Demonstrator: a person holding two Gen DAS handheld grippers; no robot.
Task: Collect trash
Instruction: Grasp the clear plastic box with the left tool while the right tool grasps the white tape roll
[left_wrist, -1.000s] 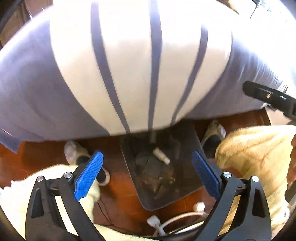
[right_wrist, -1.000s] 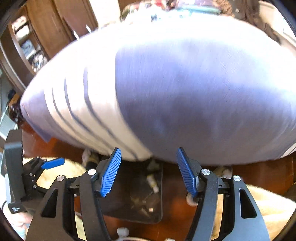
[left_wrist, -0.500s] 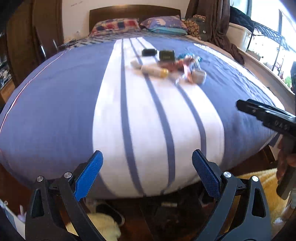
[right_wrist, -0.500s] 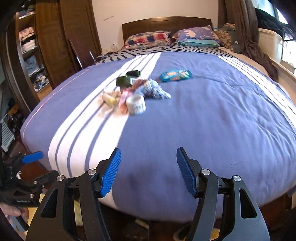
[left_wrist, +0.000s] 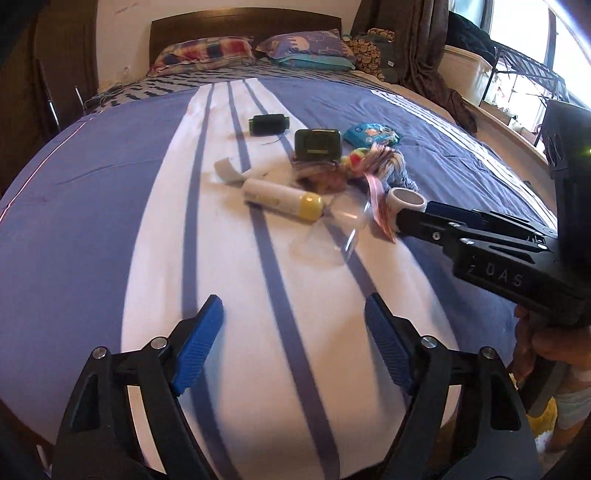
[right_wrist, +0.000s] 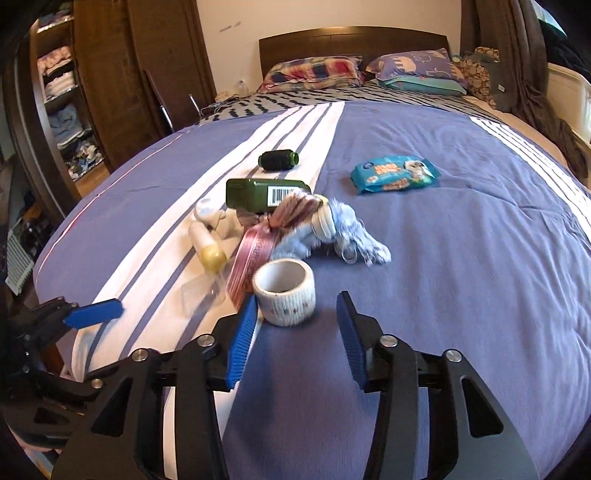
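Note:
A heap of small things lies on the blue and white striped bed (right_wrist: 461, 266). A white tape roll (right_wrist: 285, 291) stands nearest, just ahead of my open right gripper (right_wrist: 295, 332), whose left finger is close beside it. Behind it lie a pink ribbon (right_wrist: 253, 258), a white tube with a yellow cap (right_wrist: 207, 245), a green box (right_wrist: 264, 195), a dark green spool (right_wrist: 277, 160), a light blue rag (right_wrist: 332, 236) and clear plastic (right_wrist: 203, 291). My left gripper (left_wrist: 295, 345) is open and empty over the white stripe, short of the tube (left_wrist: 282, 197) and clear plastic (left_wrist: 332, 236).
A teal wipes pack (right_wrist: 395, 175) lies apart on the blue cover. Pillows (right_wrist: 310, 74) and a dark headboard (right_wrist: 351, 40) are at the far end. A wooden wardrobe (right_wrist: 103, 92) with shelves stands left. A window and rack (left_wrist: 517, 81) are on the right.
Both cameras swung up from the floor bin below the bed edge to the bed top, then moved forward toward the heap. The right gripper has come up to the tape roll.

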